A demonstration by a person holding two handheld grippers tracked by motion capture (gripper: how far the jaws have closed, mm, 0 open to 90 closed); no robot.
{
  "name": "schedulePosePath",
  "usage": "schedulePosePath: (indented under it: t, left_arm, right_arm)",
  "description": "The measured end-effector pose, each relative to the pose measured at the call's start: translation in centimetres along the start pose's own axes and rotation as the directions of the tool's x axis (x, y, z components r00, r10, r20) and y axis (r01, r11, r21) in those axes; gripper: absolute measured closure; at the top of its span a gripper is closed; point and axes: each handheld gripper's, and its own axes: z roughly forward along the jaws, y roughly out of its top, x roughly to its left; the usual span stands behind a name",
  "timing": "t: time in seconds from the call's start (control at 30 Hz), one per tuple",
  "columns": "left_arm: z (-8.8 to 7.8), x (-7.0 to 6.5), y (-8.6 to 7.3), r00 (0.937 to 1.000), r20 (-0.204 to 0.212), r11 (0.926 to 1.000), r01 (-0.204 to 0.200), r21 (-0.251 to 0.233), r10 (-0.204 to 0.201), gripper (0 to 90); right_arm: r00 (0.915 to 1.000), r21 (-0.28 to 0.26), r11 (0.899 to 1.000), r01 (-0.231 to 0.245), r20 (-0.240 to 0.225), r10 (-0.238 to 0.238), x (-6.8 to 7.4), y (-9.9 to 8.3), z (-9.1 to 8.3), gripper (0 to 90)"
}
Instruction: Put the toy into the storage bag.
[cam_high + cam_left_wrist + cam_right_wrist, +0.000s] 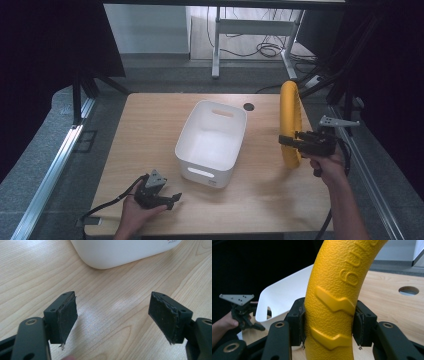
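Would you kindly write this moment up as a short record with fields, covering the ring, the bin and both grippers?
held item: yellow ring, upright on edge, textured with raised chevrons
right gripper: shut on the ring's lower part, pads on both sides
left gripper: open, nothing between its jaws, low over the table by the bin's near corner
white bin: mid-table, nothing inside, handle slots in its end walls
ring versus bin: ring stands to the bin's right, outside it
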Motion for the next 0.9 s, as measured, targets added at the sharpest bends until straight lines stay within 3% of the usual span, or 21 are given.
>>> schedulePosePath:
  t: [0.2, 0.33, 0.77, 0.9]
  left_arm:
    - [0.0, 0.0, 0.0, 1.0000, 0.002, 1.0000, -0.001, 0.002, 0.001, 23.0]
    - [0.0, 0.0, 0.0, 1.0000, 0.002, 1.0000, -0.005, 0.004, 0.005, 22.9]
    - [0.0, 0.0, 0.0, 1.0000, 0.001, 1.0000, -0.003, 0.002, 0.003, 22.9]
    - [0.0, 0.0, 0.0, 1.0000, 0.001, 1.0000, -0.003, 0.002, 0.003, 22.9]
  right_arm:
    - [0.9997, -0.032, 0.999, 0.008, 0.022, -0.008, 0.5, 0.1, 0.3, 51.7]
    - [0.9994, -0.081, 0.997, -0.002, 0.035, 0.004, 1.1, 0.4, 0.5, 51.7]
    - [0.9912, -0.200, 0.979, 0.037, 0.132, -0.011, 3.4, 0.5, 1.9, 51.6]
    - [0.9875, -0.233, 0.972, 0.033, 0.158, 0.004, 4.0, 0.2, 2.3, 51.5]
